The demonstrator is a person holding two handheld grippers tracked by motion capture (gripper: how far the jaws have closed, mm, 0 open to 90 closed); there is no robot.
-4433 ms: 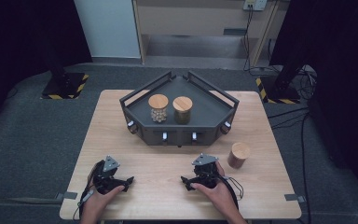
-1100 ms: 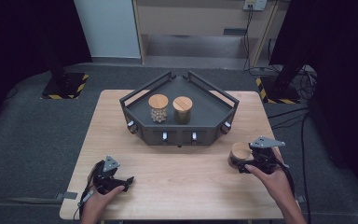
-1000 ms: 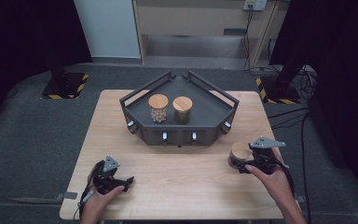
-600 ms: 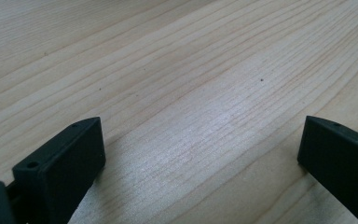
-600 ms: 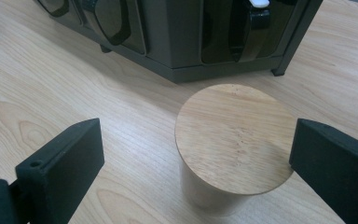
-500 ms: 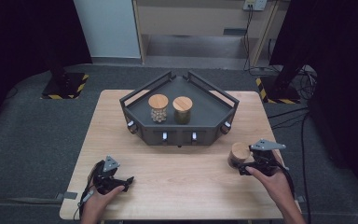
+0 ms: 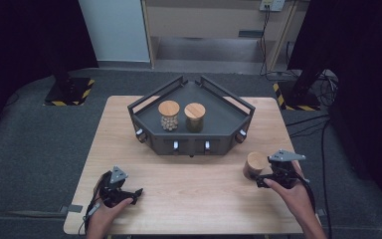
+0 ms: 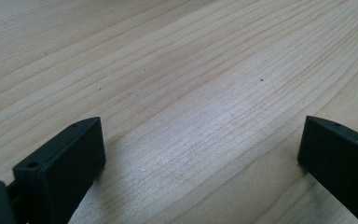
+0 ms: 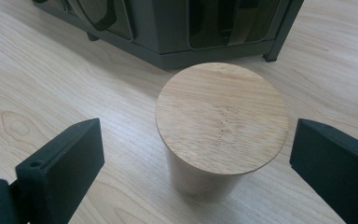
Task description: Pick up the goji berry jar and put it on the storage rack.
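— Looking at the right claw [image 9: 193, 154], what did you see?

— Its two black jaws stood wide apart, one on each side of the wooden jar [image 9: 221, 128]. They did not touch it. The jar stood upright on the bench [image 7: 204, 199], near the right edge, just in front of the dark tray [image 7: 229, 119].

— Was the jar full?

— I could not tell, since its flat wooden lid hid the inside.

— And the left claw [image 7: 129, 191]?

— It lay low on the bench at the near left, well apart from the jar. Its jaws were spread wide too, with bare wood between them.

— What was in the tray?

— Two more jars [image 7: 169, 114] with wooden lids, side by side.
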